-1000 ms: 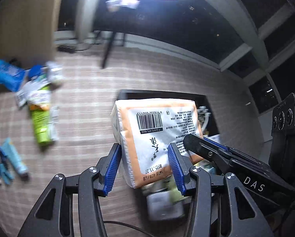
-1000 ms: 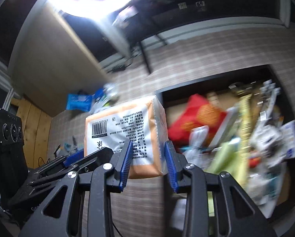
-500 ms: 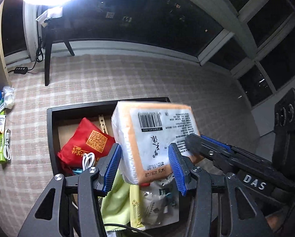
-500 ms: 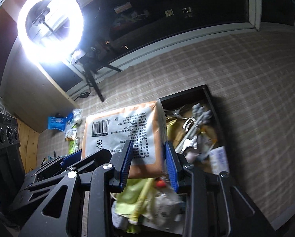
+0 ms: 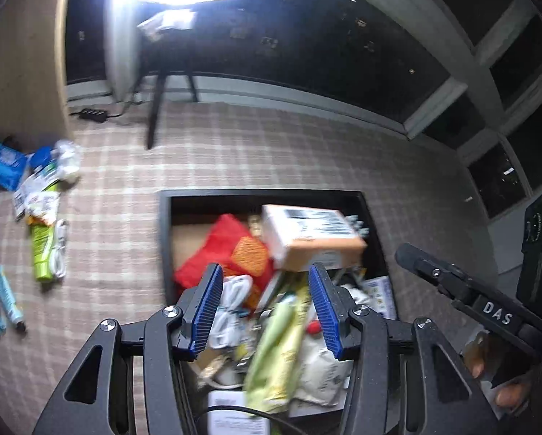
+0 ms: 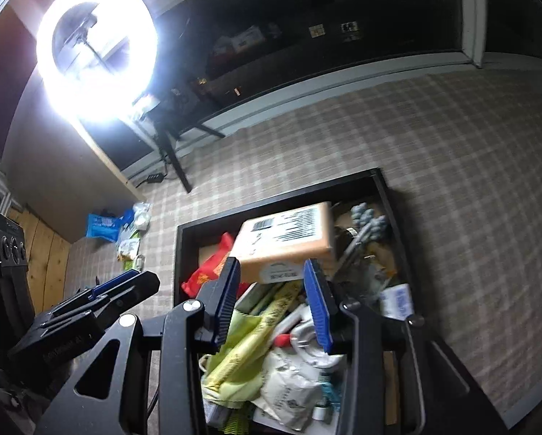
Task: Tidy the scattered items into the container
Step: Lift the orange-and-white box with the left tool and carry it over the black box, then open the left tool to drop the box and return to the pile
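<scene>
Left gripper (image 5: pixel 263 311): jaws apart, nothing between the blue pads; it hangs over the near end of the box, pointing steeply down.
Right gripper (image 6: pixel 276 301): jaws opening, nothing between them; it hangs over the box too, just right of the left gripper, whose black body shows at the lower left of the right wrist view.
Hand: fingertips of the person's right hand (image 5: pixel 495 373) show on the right gripper's handle, at the lower right of the left wrist view.
Tissue pack (image 5: pixel 310 241): orange and white with a barcode; free of both grippers, blurred, over the far half of the box just beyond both sets of pads; whether it already rests on the pile cannot be told.
Box (image 5: pixel 164 239): black, open-topped, on the checked carpet (image 5: pixel 271 152); heaped with things.
Red bag (image 5: pixel 227 250): in the box, touching the left side of the tissue pack.
White cable (image 5: pixel 231 308): in the box, near side of the red bag, just behind the left gripper's left pad.
Green packet (image 5: pixel 278 348): in the box's near end, below both grippers.
Left on the carpet: a green tube (image 5: pixel 42 253), a blue pouch (image 5: pixel 0 161) and a pale blue tube (image 5: pixel 8 299), all well left of the box.
Ring light (image 6: pixel 96 49): on a stand beyond the box, lit.
</scene>
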